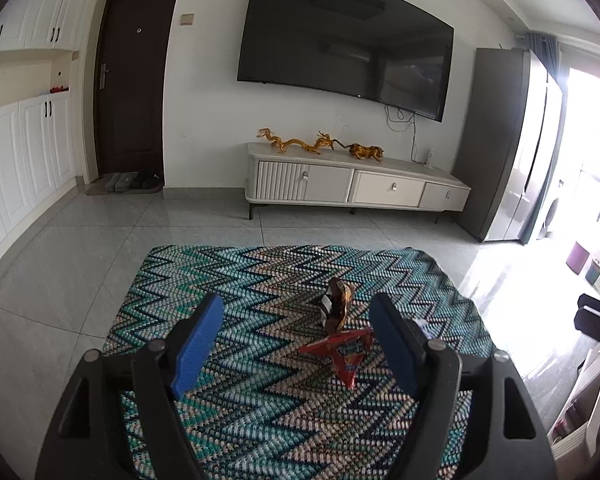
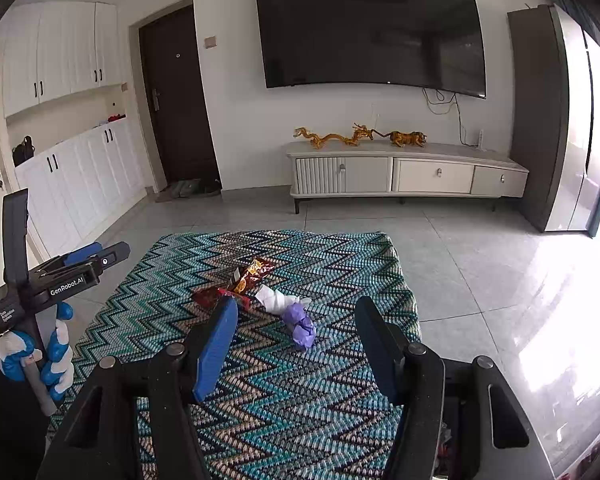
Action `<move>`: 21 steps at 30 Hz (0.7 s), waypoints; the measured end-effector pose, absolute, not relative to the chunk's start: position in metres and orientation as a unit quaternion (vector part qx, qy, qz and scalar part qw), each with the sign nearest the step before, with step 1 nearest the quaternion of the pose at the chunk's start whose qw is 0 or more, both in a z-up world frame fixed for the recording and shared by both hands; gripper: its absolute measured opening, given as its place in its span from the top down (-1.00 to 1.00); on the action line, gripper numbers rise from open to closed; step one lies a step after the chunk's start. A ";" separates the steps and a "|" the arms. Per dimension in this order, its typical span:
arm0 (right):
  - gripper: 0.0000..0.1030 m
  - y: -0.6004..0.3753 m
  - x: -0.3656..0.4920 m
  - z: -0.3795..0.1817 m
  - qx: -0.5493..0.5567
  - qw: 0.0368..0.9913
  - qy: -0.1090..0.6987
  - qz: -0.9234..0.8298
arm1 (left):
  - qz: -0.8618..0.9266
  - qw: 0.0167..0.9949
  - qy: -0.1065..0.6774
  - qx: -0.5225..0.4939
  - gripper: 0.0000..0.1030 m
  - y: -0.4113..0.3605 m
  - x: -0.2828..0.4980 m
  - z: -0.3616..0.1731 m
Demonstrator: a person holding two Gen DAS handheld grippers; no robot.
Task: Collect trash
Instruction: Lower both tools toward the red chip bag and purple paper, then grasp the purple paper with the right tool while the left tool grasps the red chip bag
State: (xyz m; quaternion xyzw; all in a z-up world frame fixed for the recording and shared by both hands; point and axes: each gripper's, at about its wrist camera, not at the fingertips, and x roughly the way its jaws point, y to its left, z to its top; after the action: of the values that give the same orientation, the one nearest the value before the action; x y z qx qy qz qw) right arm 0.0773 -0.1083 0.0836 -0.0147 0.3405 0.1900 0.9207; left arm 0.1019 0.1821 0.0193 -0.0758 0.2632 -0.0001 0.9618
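Note:
Trash lies on a zigzag rug (image 1: 260, 380) (image 2: 300, 400). In the left wrist view a red snack wrapper (image 1: 342, 354) lies just inside my right finger, with a brown crumpled wrapper (image 1: 337, 302) standing behind it. My left gripper (image 1: 296, 320) is open and empty above the rug. In the right wrist view a purple crumpled wad (image 2: 300, 322), a white tissue (image 2: 276, 298), the red wrapper (image 2: 216, 298) and the brown-orange wrapper (image 2: 252, 274) lie ahead. My right gripper (image 2: 296, 324) is open and empty; the purple wad sits between its fingers. The left gripper (image 2: 88, 256) shows at left.
A low TV cabinet (image 1: 356, 184) with gold figurines (image 1: 320, 146) stands at the wall under a TV (image 1: 344, 36). White cupboards (image 1: 20, 160) line the left, a dark door (image 1: 134, 80) with shoes (image 1: 128, 182) behind. A grey cabinet (image 1: 496, 140) stands right. Grey tile floor (image 1: 80, 248) surrounds the rug.

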 end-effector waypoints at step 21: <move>-0.17 -0.089 0.176 -0.042 -0.022 0.864 0.452 0.219 | -0.048 0.929 0.368 0.011 -0.50 0.114 0.207 -0.093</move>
State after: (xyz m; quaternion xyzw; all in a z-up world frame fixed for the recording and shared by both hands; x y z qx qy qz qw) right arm 0.1757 -0.0894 -0.0423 -0.0222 0.4524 0.2190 0.8642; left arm 0.2071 0.1137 -0.0926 0.0112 0.3678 -0.0480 0.9286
